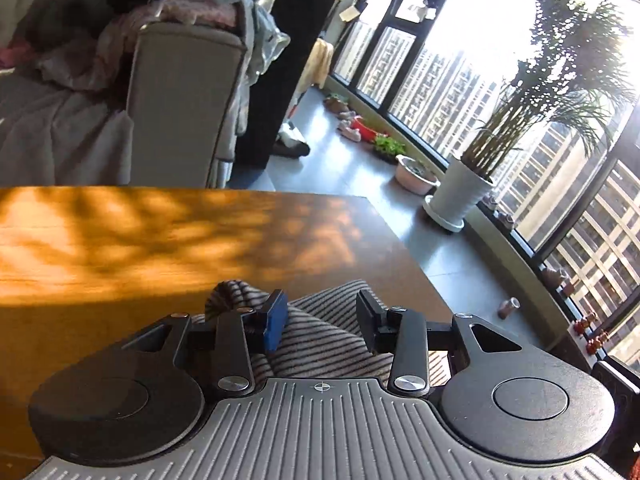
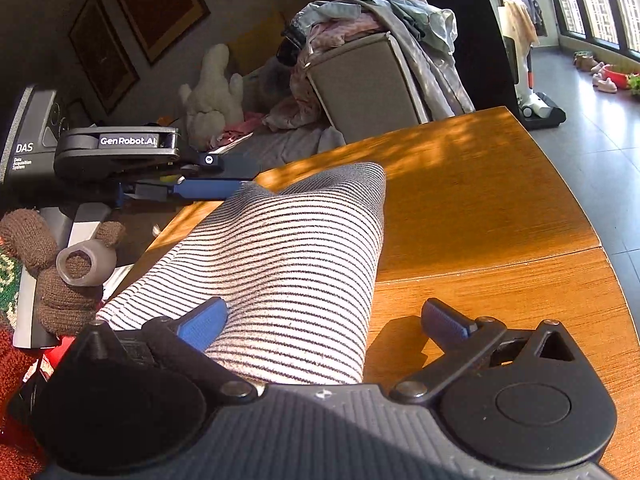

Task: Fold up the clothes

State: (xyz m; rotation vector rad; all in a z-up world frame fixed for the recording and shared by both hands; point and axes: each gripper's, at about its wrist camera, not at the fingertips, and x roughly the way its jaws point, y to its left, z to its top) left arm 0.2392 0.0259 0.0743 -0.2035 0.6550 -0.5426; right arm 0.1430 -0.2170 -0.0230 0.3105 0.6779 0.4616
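Observation:
A grey-and-black striped garment (image 2: 296,248) lies on the wooden table (image 2: 480,200), its far-left part raised off the top. In the left wrist view the garment (image 1: 324,344) bulges up between the two fingers of my left gripper (image 1: 322,316), and both pads press its sides. The right wrist view shows that left gripper (image 2: 236,188) from the side at the raised corner. My right gripper (image 2: 324,320) stands wide open at the garment's near end: one fingertip (image 2: 204,320) rests over the stripes and the other hangs over bare wood.
A grey sofa arm (image 1: 180,100) heaped with loose clothes stands beyond the table's far edge. A potted palm (image 1: 460,196) and small pots line the window wall. A brown knitted toy (image 2: 60,280) sits off the table's left side.

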